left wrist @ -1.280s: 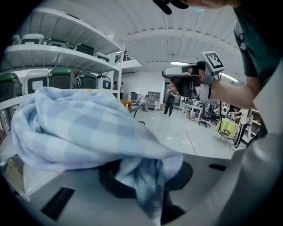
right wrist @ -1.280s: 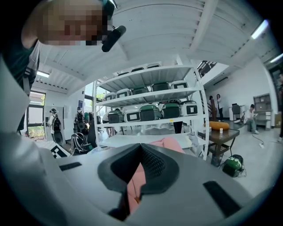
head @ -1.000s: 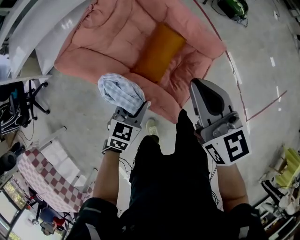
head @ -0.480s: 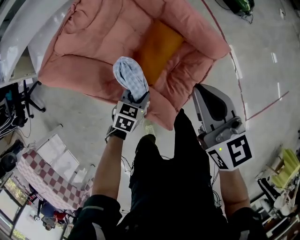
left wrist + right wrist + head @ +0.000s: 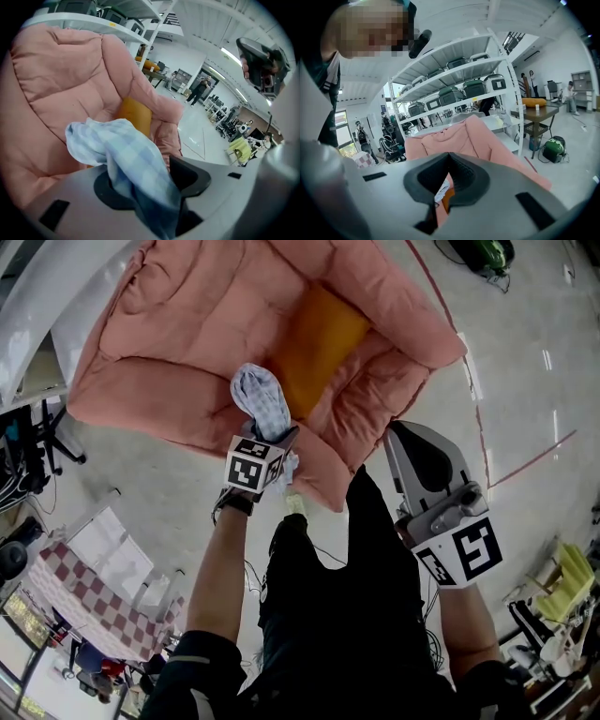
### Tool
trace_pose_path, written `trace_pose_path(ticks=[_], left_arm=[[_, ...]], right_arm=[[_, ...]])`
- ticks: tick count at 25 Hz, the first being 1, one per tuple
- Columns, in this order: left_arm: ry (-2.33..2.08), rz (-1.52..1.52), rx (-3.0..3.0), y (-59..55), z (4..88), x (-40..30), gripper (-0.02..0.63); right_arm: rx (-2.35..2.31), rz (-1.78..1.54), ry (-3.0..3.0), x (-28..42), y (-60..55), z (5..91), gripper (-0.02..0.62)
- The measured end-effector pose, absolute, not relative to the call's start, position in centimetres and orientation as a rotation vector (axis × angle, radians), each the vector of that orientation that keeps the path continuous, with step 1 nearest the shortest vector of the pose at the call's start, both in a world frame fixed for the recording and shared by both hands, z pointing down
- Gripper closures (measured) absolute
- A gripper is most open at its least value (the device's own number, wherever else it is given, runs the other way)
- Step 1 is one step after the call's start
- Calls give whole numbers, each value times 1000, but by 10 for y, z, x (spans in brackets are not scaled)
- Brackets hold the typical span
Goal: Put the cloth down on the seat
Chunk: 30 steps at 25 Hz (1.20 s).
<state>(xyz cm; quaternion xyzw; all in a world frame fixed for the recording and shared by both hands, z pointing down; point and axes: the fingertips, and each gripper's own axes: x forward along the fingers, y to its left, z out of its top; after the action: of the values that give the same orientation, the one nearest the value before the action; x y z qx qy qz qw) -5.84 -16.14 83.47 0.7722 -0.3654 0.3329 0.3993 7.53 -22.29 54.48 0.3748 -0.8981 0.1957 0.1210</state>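
Observation:
A blue-and-white checked cloth [image 5: 261, 401] [image 5: 126, 150] hangs bunched between the jaws of my left gripper [image 5: 275, 437] [image 5: 140, 185], just above the front of the seat of a pink padded armchair [image 5: 187, 324] [image 5: 61, 79]. These jaws have just been opening; they stand apart with the cloth still draped between them, and the right pad is bare. An orange cushion [image 5: 319, 343] [image 5: 136, 115] lies on the seat behind the cloth. My right gripper [image 5: 412, 432] [image 5: 450, 158] is shut and empty, beside the chair's front right corner [image 5: 459, 136].
The person's black-clad legs and a shoe [image 5: 295, 504] are below the chair's front edge. A red-checked mat [image 5: 84, 606] lies at lower left and an office chair's base [image 5: 52, 432] at left. A red floor line [image 5: 487, 418] runs on the right. Shelving with cases [image 5: 459, 89] stands behind.
The left gripper has carried the cloth forward and down, from in front of the chair's edge to over the seat. The right gripper has sunk a little.

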Motion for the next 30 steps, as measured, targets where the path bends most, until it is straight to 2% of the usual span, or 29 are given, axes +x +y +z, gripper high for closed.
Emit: trace_pose_path(ticks=[5, 15, 21, 25, 30], left_arm=[[-885, 978, 1865, -154, 841, -71, 327], [-976, 959, 1779, -149, 815, -93, 330], [-990, 973, 1777, -143, 798, -99, 265], [-1032, 901, 1779, -144, 763, -107, 268], [-1137, 669, 1815, -153, 696, -121, 337]], right_arm=[[1036, 575, -2640, 59, -223, 548, 591], [968, 580, -2673, 44, -226, 542, 591], [941, 558, -2699, 32, -227, 527, 591], [911, 559, -2718, 21, -224, 518, 591], [881, 510, -2757, 0, -223, 500, 591]])
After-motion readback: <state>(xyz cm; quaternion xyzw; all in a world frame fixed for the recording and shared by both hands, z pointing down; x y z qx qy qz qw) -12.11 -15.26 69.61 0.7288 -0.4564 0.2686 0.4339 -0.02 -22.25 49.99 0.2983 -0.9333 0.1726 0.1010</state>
